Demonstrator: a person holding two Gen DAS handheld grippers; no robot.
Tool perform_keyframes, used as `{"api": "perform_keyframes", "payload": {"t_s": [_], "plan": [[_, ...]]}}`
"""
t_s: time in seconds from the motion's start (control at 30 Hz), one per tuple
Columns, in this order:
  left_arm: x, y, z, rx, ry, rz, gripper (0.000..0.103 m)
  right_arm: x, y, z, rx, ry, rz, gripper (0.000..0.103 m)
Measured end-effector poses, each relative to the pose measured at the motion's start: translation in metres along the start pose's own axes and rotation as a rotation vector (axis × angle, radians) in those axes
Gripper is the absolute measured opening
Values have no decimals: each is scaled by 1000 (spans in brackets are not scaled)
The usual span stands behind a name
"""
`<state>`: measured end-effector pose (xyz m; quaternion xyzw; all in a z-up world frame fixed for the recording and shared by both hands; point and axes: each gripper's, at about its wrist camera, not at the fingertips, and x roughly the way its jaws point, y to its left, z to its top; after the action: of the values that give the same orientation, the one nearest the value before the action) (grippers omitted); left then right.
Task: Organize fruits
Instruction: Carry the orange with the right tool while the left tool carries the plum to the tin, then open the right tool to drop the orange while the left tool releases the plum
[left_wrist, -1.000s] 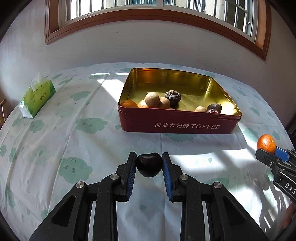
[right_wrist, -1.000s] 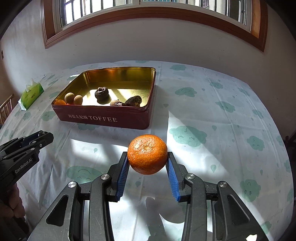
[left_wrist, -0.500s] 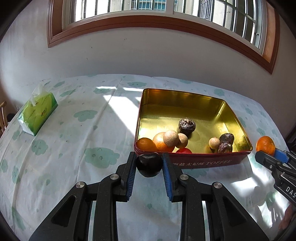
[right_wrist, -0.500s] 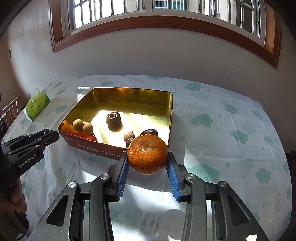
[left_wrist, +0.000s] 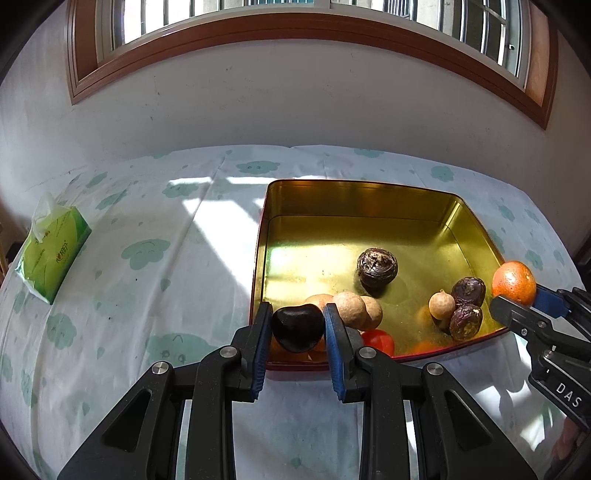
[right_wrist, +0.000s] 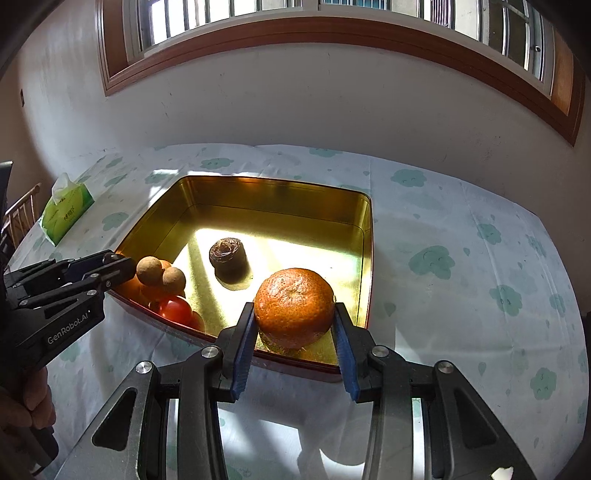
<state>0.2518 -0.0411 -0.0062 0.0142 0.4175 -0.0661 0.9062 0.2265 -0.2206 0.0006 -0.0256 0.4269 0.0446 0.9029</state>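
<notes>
Both the left gripper (left_wrist: 297, 328) and the right gripper (right_wrist: 294, 325) are black with blue ribbed pads (left_wrist: 260, 350), silver round screws (right_wrist: 208, 352) and white lettering (right_wrist: 68, 334).

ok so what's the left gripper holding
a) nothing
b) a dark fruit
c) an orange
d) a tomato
b: the left gripper is shut on a dark fruit at the tin's near edge; the orange is in the right gripper.
</notes>
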Motion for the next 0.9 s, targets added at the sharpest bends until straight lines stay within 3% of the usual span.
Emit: {"api": "perform_keyframes", "payload": {"t_s": [0.33, 0.9], "plan": [[20, -10, 7, 1, 25, -29, 29, 22, -4, 2, 0, 33, -6, 37], [31, -11, 12, 21, 4, -3, 29, 44, 2, 16, -22, 30, -36, 38]]}}
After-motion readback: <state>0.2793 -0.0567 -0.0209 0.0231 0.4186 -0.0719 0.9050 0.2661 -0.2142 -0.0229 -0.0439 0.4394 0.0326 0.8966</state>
